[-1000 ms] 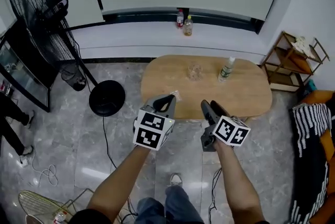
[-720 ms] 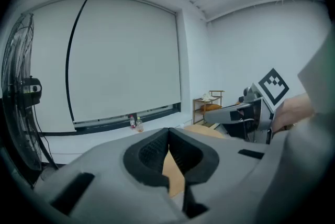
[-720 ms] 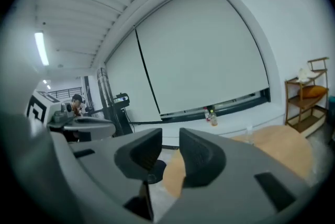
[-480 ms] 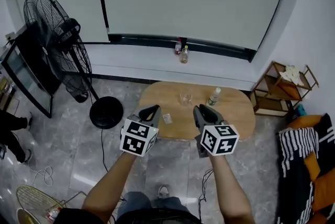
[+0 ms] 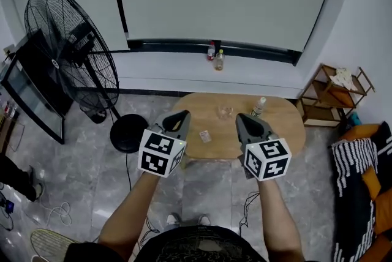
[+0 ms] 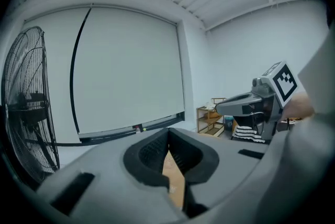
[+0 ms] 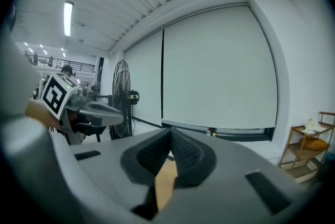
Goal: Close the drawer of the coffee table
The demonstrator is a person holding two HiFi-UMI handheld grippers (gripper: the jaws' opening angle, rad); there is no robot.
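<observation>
Left tongs (image 5: 182, 115): clenched, jaws meeting at the tips, nothing gripped. Right tongs (image 5: 244, 119): jaws have just been closing and are now clenched on nothing. Both are held side by side in the air, clear of the coffee table (image 5: 285, 129), which stands on the floor at 12 o'clock beyond the tips. A glass (image 5: 225, 112) and a bottle (image 5: 260, 107) stand on the table; its drawer cannot be made out

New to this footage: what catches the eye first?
The left gripper and right gripper are held up front, both shut and empty. Beyond them lies an oval wooden coffee table bearing a glass and a bottle; a big black pedestal fan stands at left.
</observation>
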